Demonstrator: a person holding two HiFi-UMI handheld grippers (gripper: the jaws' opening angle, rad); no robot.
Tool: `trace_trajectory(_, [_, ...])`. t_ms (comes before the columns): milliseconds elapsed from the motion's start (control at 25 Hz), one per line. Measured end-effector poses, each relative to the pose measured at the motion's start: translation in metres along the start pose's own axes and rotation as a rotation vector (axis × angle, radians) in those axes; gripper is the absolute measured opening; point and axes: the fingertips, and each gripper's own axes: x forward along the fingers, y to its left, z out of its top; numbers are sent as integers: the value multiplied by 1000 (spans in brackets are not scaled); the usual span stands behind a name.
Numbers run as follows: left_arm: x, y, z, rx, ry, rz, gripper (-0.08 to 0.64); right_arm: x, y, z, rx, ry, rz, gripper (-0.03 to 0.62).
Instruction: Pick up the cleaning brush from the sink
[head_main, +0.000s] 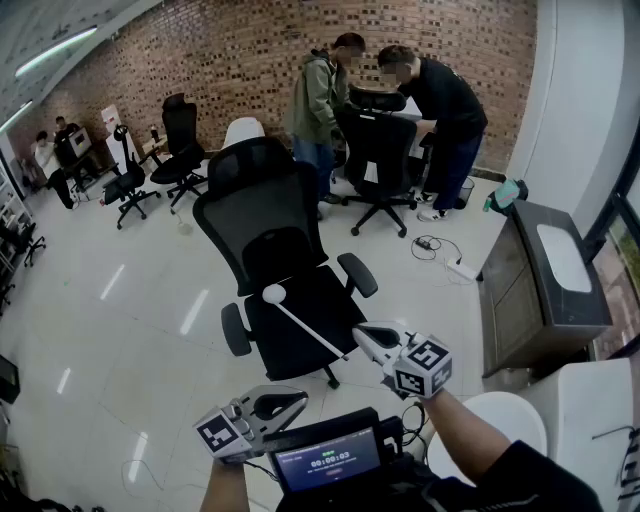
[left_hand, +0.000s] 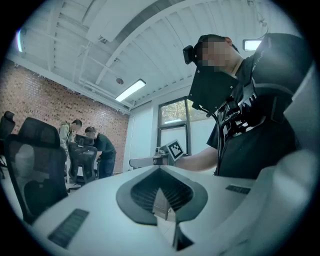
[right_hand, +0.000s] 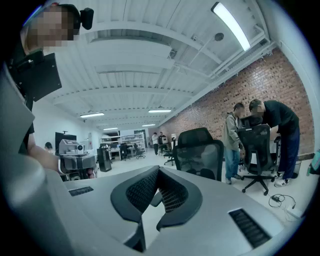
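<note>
I hold two tongs level: my left tongs (head_main: 301, 399) are pressed together with nothing between them, and my right tongs (head_main: 361, 336) are likewise pressed together and empty. One white stick with a round head, the cleaning brush (head_main: 305, 322) as best I can judge, lies slantwise across the seat of the nearest office chair (head_main: 262, 215). Its near end is just beside my right tongs' tips; whether they touch I cannot tell. It is well apart from the one sink (head_main: 563, 256), a white basin set in a dark cabinet (head_main: 520, 300) at the right.

I count four black office chairs: the nearest one, two at the left (head_main: 183, 140) (head_main: 127, 182) and one (head_main: 380, 150) by the wall. Two people (head_main: 318, 100) (head_main: 440, 110) stand bent over that last chair. More people sit in the far left corner, too small to count.

The floor (head_main: 120, 330) is glossy white tile that mirrors the ceiling lights. One power strip (head_main: 462, 269) with cables lies on it near the cabinet. The far wall (head_main: 230, 60) is red brick.
</note>
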Motion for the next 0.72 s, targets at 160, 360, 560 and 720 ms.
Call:
trace_trajectory(160, [11,12,-2,-2,-5,-2,-6,11,-13,-3,-17,31,20,-20])
trace_trajectory(360, [24,32,-4,-11,-2,20,-6,21,-37,-10,-6,50,36,-20])
trace_trajectory(560, [47,59,-22,22,70,49,-6,44,-69,-16,15,59,98,-18])
trace_trajectory(720, [48,101,-21,-13,29,66,-6,91,-91,-25,1,101,150,87])
